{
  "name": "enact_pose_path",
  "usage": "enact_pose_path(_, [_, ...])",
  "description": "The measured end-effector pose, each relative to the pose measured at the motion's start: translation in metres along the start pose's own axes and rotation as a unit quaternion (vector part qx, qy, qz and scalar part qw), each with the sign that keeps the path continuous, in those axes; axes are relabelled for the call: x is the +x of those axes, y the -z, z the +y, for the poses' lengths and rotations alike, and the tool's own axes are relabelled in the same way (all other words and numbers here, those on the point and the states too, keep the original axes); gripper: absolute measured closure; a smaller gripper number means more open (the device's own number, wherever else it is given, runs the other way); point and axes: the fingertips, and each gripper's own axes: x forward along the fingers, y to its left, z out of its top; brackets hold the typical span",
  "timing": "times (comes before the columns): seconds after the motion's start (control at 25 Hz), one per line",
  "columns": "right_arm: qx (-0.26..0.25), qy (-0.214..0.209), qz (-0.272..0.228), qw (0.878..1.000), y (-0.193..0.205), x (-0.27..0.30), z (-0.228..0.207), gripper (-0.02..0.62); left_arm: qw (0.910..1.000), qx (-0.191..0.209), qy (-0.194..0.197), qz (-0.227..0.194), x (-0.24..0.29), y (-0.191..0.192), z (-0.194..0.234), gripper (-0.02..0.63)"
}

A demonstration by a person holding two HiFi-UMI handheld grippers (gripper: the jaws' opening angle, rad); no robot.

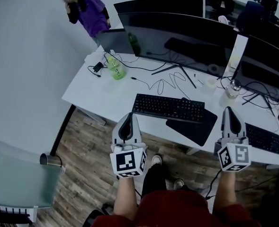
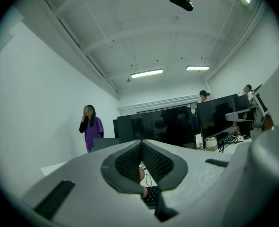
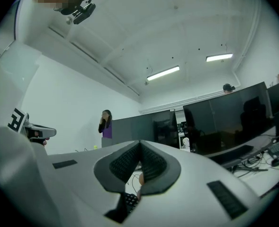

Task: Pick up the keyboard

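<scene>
A black keyboard (image 1: 168,107) lies on the white desk (image 1: 101,91), its right end over a black mouse pad (image 1: 192,125). My left gripper (image 1: 128,122) hovers level at the desk's near edge, just short of the keyboard's left end, jaws shut and empty. Off the right end, my right gripper (image 1: 229,118) is also shut and empty. In the left gripper view a strip of keyboard (image 2: 151,196) shows under the closed fingertips (image 2: 142,148). The right gripper view shows keys (image 3: 130,200) below its closed fingertips (image 3: 140,150).
Wide dark monitors (image 1: 177,37) stand behind the keyboard, with loose cables (image 1: 165,82), a green bottle (image 1: 115,68) and a jar (image 1: 232,89). A second keyboard (image 1: 265,137) lies at right. A person in purple (image 1: 89,11) stands at the back left. A metal bin (image 1: 50,160) sits on the wooden floor.
</scene>
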Motion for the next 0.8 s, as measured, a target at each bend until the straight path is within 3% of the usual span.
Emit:
enact_pose_path(0.28, [-0.026, 0.048, -0.007, 0.998, -0.008, 0.045, 0.017, 0.597, 0.9987, -0.014, 0.049, -0.006, 0.067, 0.007, 0.033, 0.598])
enact_pose_path(0.52, [-0.038, 0.076, -0.001, 0.996, -0.008, 0.082, 0.036, 0.597, 0.9977, -0.023, 0.064, 0.005, 0.115, 0.015, 0.078, 0.598])
enact_pose_path(0.8, [-0.04, 0.108, 0.006, 0.993, -0.001, 0.106, 0.047, 0.597, 0.9951, -0.026, 0.093, 0.019, 0.152, 0.028, 0.097, 0.598])
